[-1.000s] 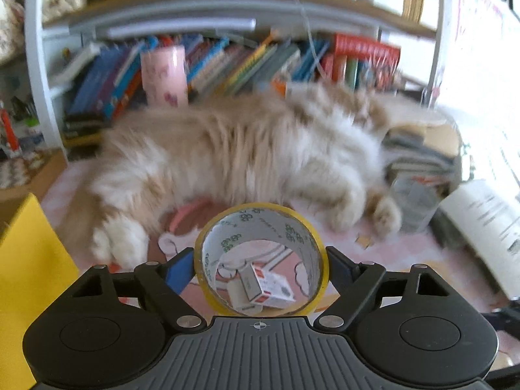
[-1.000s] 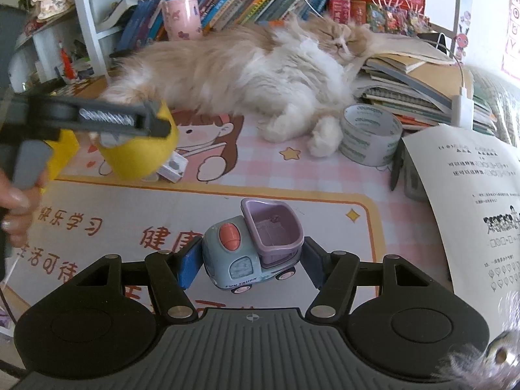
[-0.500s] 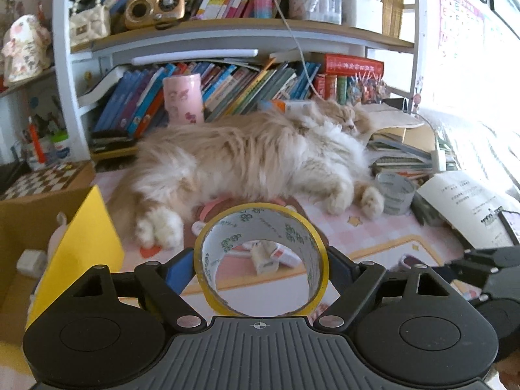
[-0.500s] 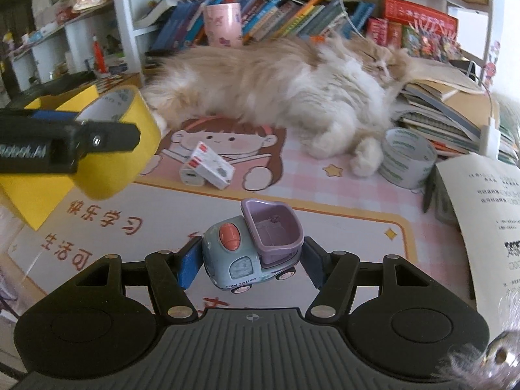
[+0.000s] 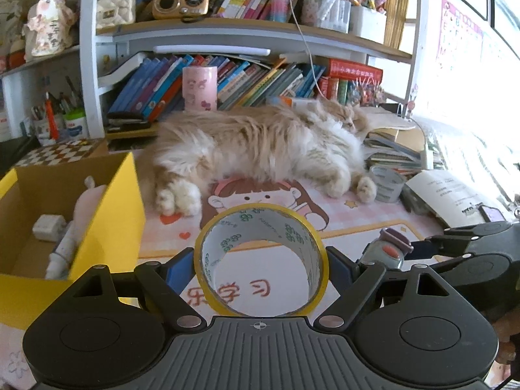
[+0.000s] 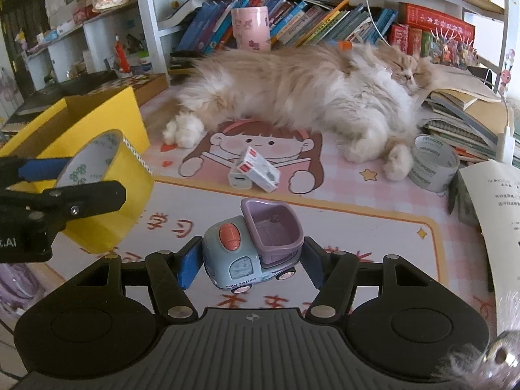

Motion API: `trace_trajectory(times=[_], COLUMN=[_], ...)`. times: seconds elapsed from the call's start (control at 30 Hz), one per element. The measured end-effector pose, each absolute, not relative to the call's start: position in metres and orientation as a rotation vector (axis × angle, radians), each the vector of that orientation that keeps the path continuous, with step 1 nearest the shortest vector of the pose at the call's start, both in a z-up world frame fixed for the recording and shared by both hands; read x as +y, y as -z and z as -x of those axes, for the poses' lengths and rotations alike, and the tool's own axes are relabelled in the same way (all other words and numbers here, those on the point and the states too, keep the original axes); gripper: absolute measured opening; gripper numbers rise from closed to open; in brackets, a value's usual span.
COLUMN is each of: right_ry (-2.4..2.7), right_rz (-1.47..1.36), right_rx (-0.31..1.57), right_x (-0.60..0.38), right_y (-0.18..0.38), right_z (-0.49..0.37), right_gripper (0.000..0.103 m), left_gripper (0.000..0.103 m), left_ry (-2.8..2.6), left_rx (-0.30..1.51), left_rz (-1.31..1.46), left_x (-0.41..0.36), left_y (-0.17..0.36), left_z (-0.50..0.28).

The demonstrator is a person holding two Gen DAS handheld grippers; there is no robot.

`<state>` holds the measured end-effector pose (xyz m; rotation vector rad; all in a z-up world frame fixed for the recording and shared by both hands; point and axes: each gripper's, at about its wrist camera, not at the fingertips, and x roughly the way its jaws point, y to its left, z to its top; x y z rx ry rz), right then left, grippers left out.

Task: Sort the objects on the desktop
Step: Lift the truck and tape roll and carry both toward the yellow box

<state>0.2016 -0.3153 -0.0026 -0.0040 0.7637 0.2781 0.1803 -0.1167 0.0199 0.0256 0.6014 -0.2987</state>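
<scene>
My left gripper (image 5: 260, 266) is shut on a yellow tape roll (image 5: 256, 224), held upright in the air with its hole facing the camera. From the right wrist view the same roll (image 6: 107, 195) hangs at the left, just in front of the yellow cardboard box (image 6: 107, 113). That open box (image 5: 107, 227) lies left of the roll and holds a pink plush and a white charger. My right gripper (image 6: 248, 263) is shut on a small blue toy truck (image 6: 250, 250) with a purple bed, lifted above the desk mat. The truck (image 5: 388, 252) also shows at the right of the left wrist view.
A long-haired cat (image 6: 292, 87) sleeps across the back of the mat. In front of it lie a small white box (image 6: 260, 169) and a white power bank (image 6: 239, 180). A grey tape roll (image 6: 432, 162), stacked books and a printed sheet (image 6: 500, 201) crowd the right side.
The left gripper has carried the tape roll back from the cat and leftward, bringing the yellow box into view. The right gripper drifted a little with the truck still gripped.
</scene>
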Motion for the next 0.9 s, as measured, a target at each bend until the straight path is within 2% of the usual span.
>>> trace_trajectory(times=[0.9], right_ry=[-0.351], right_rz=[0.092], right_rx=[0.782], right_x=[-0.183], right_y=[0.0], right_z=[-0.1], right_gripper=[0.061], left_gripper=[0.085], left_ry=[0.231], left_rx=[0.652], left_rz=[0.049], left_x=[0.007], left_y=[-0.013], left_z=[-0.07])
